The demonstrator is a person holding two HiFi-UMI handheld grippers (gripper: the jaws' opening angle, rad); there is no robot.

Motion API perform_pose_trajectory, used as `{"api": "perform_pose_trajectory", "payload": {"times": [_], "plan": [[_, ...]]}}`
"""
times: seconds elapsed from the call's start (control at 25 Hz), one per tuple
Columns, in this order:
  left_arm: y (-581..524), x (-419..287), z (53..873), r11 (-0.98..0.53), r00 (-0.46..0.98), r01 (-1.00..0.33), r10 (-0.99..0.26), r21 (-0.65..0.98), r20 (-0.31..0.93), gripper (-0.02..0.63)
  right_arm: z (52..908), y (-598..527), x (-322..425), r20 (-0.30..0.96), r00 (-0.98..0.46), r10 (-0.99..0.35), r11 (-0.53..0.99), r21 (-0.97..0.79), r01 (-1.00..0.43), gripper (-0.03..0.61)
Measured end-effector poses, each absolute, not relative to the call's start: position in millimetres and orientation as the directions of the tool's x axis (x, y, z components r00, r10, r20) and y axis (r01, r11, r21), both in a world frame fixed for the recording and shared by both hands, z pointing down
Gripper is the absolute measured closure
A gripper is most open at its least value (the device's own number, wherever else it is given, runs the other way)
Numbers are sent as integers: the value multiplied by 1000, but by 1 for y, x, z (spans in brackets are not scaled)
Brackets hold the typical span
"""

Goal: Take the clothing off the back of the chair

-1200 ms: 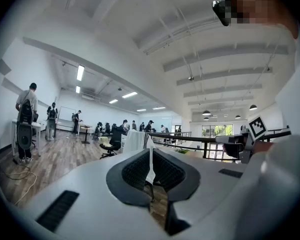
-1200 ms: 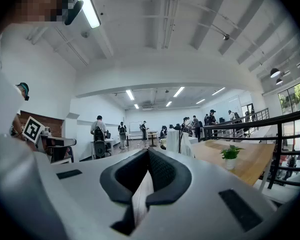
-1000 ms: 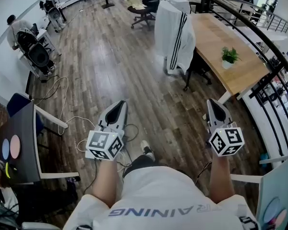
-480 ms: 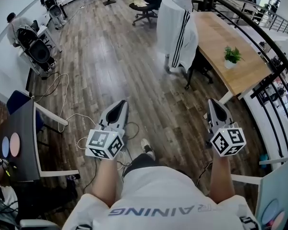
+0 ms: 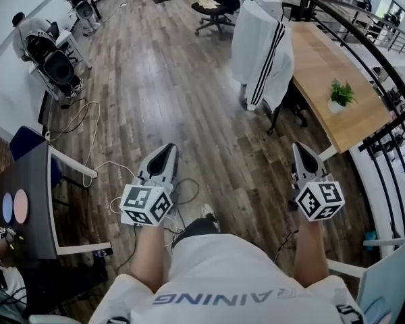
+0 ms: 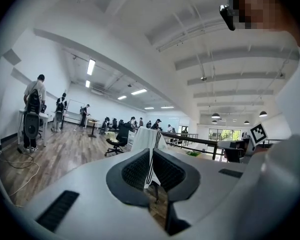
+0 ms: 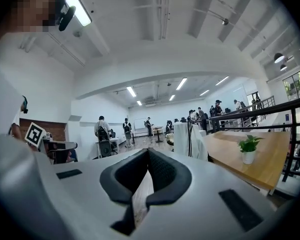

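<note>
In the head view, the left claw [image 5: 163, 155] and right claw [image 5: 302, 155] were both pressed together and empty, pointing level over the wooden floor [image 5: 162, 79]. The white, black-striped clothing [image 5: 262, 52] hung on a chair [image 5: 293, 103] well ahead, beside the counter [image 5: 320, 66]

In the left gripper view, the closed claw [image 6: 151, 153] lined up with the distant clothing [image 6: 149, 138]

In the right gripper view, the closed claw [image 7: 148, 153] sat below and left of the clothing [image 7: 189, 140], near a potted plant [image 7: 248, 150]

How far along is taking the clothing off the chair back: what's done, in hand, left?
Done: nothing; the white striped garment hangs over the chair by the desk. In hand: left gripper and right gripper, jaws shut and empty, point toward it, well short. Left: reach, grip, lift it off.
</note>
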State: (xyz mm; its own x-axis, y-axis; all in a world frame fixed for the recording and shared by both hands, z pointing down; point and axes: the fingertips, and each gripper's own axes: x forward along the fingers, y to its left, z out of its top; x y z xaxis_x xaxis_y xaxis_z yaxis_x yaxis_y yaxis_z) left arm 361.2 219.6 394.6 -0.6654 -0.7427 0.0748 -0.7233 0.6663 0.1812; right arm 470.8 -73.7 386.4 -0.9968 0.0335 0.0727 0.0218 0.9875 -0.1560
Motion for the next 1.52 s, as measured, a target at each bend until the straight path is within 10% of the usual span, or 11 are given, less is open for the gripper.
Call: {"api": "perform_pose_trajectory", "payload": {"times": [1.52], "plan": [[201,24,406,768,-768,-614,-635,183,88,566,384,-109,76,90,-979,181,978,-125,170,555]]}}
